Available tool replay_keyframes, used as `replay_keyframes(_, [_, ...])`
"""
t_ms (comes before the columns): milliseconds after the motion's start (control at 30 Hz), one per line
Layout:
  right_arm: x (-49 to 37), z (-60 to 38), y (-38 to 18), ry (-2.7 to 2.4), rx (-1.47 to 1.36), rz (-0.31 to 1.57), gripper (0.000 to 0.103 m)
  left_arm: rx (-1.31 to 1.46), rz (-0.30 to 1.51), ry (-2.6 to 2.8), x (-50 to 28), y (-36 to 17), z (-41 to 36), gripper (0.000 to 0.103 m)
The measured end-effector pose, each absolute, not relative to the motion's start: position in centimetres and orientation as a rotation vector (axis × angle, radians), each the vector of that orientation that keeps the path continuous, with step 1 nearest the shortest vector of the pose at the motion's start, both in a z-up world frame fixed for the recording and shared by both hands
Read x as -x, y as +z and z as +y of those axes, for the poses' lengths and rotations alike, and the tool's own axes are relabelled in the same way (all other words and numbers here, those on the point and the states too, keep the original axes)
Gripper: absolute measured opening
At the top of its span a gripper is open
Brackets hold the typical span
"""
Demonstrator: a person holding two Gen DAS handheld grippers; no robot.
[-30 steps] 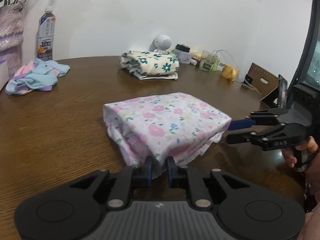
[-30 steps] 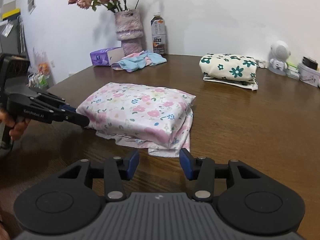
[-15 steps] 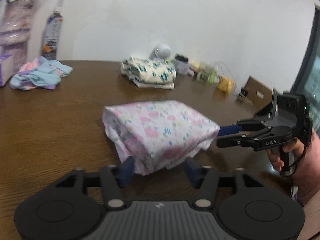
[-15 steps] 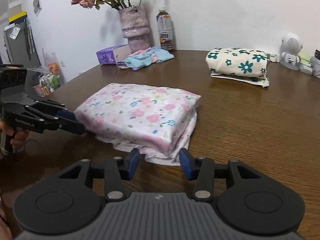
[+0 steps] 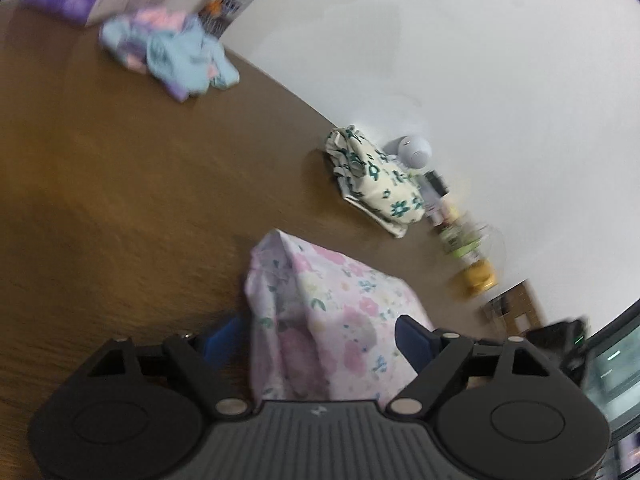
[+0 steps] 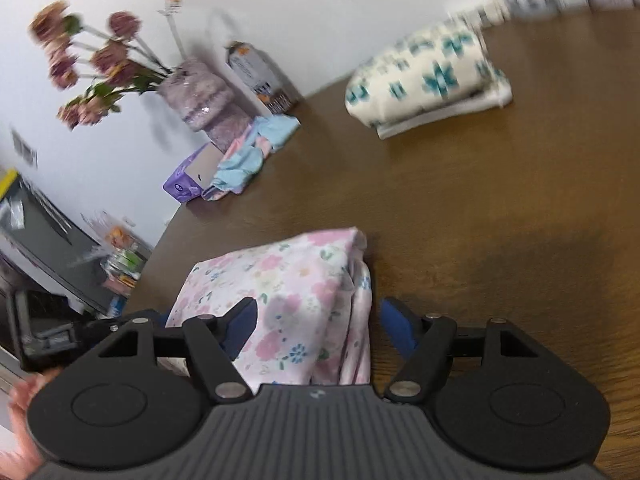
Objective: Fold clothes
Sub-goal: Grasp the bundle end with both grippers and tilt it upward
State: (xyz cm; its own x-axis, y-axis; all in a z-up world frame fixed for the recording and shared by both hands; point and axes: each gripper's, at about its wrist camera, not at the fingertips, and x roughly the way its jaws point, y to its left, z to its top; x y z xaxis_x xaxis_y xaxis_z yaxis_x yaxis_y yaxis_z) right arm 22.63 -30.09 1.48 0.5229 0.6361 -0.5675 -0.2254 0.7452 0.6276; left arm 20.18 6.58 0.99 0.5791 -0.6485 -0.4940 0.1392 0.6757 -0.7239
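Left gripper: jaws wide and opening, blue pads on either side of the folded pink floral garment. The cloth sits between the pads but they do not press on it; the left pad is clear of the fabric edge, the right pad lies against the top layer with no pinch visible. Nothing held.

Right gripper: jaws also opening and wide. The same pink floral garment runs between its fingers, left pad over the printed top, right pad apart from the folded edge, over bare wood. No grip visible.

The garment lies folded in a thick bundle on the brown wooden table, close to both grippers, with layered edges showing along one side. Both views are tilted and motion-blurred.

Farther out: a folded cream garment with teal flowers well apart near the far table edge, a small white round gadget just behind it. A crumpled pastel blue-pink cloth lies next to a purple tissue box, a purple vase of dried flowers and a bottle by the white wall. Small clutter and a yellow object line the table edge. Part of a hand shows at the lower left of the right view.
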Motion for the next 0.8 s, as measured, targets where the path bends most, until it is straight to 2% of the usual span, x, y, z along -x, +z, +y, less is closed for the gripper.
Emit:
replay_keyframes(200, [-23.1, -30.1, -0.2, 0.61, -0.651, 0.898, 0.066, 0.709, 0.862, -0.552, -21.5, 0.5, 5.7, 0.072])
replay_keyframes(267, [-23.4, -30.0, -0.6, 0.628, -0.682, 0.907, 0.063, 0.722, 0.878, -0.553, -21.7, 0.3, 5.5, 0.058])
replay_keyframes(367, [-23.8, -29.8, -1.0, 0.641, -0.712, 0.917, 0.052, 0.744, 0.892, -0.546, -22.2, -0.3, 5.4, 0.046])
replay_keyframes(800, [-23.6, -30.1, -2.1, 0.677, -0.802, 0.896, 0.036, 0.773, 0.889, -0.602, -22.6, -0.7, 4.9, 0.045])
